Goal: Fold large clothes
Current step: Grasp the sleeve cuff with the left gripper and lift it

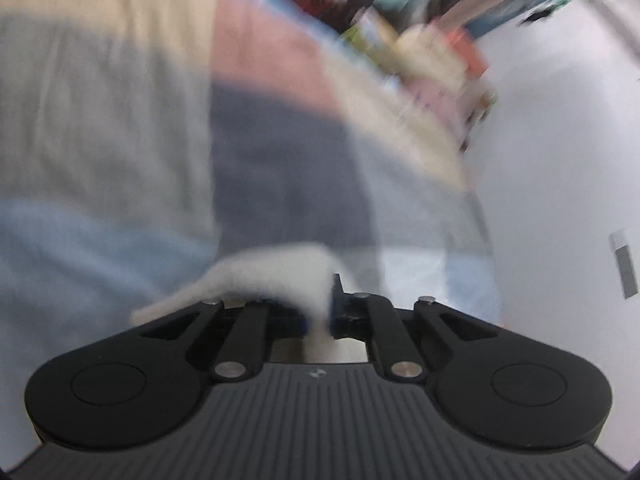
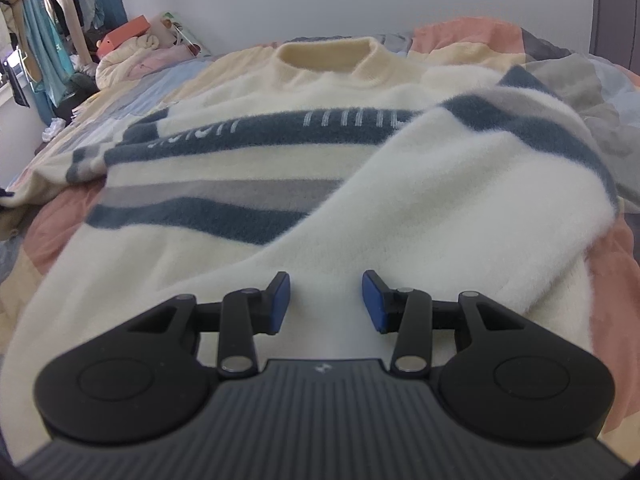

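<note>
On my left wrist view everything is blurred; the left gripper (image 1: pixel 318 312) has its fingers pinched together on a cream fold of the sweater (image 1: pixel 276 276), above the patchwork bedspread (image 1: pixel 100 120).

On the right wrist view, the sweater (image 2: pixel 280 160) lies spread on the bed, collar (image 2: pixel 332 56) at the far end, one sleeve (image 2: pixel 460 200) folded across its striped front. My right gripper (image 2: pixel 326 300) hovers just over the near cream part, blue-padded fingers (image 2: pixel 280 300) spread apart, holding nothing.
</note>
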Action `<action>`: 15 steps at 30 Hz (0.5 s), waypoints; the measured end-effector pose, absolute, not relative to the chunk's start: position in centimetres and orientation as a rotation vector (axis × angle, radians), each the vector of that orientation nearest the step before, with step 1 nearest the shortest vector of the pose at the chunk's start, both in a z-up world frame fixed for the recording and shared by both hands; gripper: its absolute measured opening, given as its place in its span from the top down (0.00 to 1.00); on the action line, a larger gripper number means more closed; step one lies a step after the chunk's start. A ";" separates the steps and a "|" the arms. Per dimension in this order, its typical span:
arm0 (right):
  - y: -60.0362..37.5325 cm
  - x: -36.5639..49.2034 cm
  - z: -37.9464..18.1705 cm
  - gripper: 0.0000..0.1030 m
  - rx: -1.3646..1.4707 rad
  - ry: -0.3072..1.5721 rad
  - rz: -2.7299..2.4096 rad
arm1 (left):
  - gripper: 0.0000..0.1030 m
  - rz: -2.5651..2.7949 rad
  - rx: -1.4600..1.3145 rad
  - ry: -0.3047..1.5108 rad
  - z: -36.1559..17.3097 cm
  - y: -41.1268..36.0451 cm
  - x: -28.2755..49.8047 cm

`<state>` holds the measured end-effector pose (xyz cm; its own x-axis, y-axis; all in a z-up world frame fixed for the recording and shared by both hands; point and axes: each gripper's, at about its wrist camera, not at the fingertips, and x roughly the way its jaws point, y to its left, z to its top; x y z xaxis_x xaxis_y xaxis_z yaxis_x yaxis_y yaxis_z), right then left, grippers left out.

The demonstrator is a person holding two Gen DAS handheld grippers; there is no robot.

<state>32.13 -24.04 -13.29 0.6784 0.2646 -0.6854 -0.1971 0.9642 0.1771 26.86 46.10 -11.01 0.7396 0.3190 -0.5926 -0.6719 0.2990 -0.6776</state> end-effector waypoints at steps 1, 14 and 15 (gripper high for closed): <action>-24.0 32.2 -13.3 0.58 0.091 0.784 0.259 | 0.91 0.675 -1.058 0.318 -9.9 45.9 26.3; -25.3 30.9 -11.9 0.59 0.150 0.751 0.283 | 0.91 0.361 -0.323 0.203 10.1 31.1 27.8; -25.4 30.7 -11.8 0.59 0.157 0.749 0.289 | 0.91 0.333 -0.293 0.192 11.4 29.5 27.7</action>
